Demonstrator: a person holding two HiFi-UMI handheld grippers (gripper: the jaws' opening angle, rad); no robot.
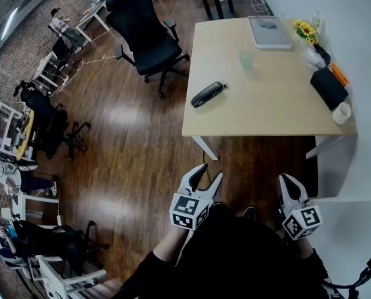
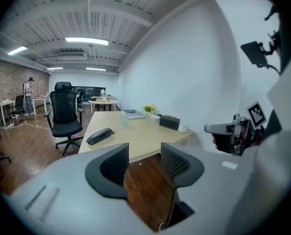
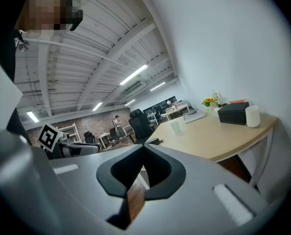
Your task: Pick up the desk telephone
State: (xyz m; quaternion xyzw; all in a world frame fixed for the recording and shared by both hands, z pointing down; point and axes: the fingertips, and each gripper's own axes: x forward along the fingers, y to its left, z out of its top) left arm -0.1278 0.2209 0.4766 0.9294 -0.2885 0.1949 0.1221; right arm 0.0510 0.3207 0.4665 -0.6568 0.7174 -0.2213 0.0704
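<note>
The desk telephone (image 1: 208, 94), a black handset, lies near the left edge of the beige desk (image 1: 266, 114). Both grippers hang low in front of the person, well short of the desk and over the wooden floor. My left gripper (image 1: 207, 177) is open, its jaws apart with nothing between them. In the left gripper view the telephone (image 2: 99, 135) shows far beyond the left gripper (image 2: 144, 163). My right gripper (image 1: 286, 182) is shut, its jaws meeting at the tips and holding nothing. The right gripper view shows the right gripper (image 3: 144, 150) with the telephone (image 3: 153, 141) small behind it.
On the desk stand a glass cup (image 1: 246, 59), a grey laptop (image 1: 269, 31), yellow flowers (image 1: 305, 31), a black box (image 1: 328, 87) and a white mug (image 1: 342, 113). A black office chair (image 1: 149, 39) stands left of the desk. More chairs and desks crowd the far left.
</note>
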